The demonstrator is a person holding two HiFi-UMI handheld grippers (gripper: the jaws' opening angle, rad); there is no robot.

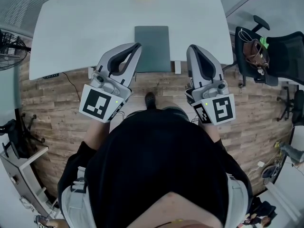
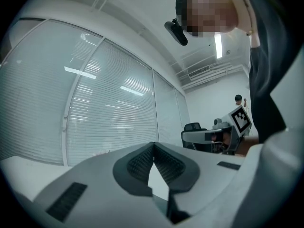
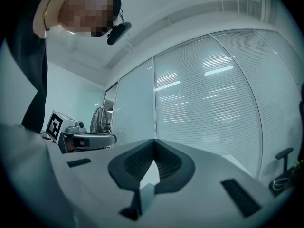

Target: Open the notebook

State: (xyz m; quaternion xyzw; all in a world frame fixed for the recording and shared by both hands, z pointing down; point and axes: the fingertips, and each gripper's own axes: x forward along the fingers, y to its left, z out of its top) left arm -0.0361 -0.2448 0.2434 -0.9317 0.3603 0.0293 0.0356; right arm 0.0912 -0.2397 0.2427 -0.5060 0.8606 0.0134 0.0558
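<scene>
Notebook (image 1: 152, 48) closed, flat at table (image 1: 80, 27) near edge, centre. Left gripper (image 1: 137, 45) and right gripper (image 1: 192, 48) flank it, both with jaws pressed together, nothing between.

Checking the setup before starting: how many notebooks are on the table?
1: the notebook lies closed on the table, middle of its near edge. The far edge is cropped, so another could be hidden.

Your left gripper (image 2: 153, 145) has its jaws pressed together, nothing between them. Behind it, big window blinds (image 2: 109, 108) fill most of the view. Off to its right you've got your right gripper (image 2: 187, 136) held level, a black office chair (image 2: 193, 126) behind that, and a person (image 2: 238, 100) standing way back.
</scene>
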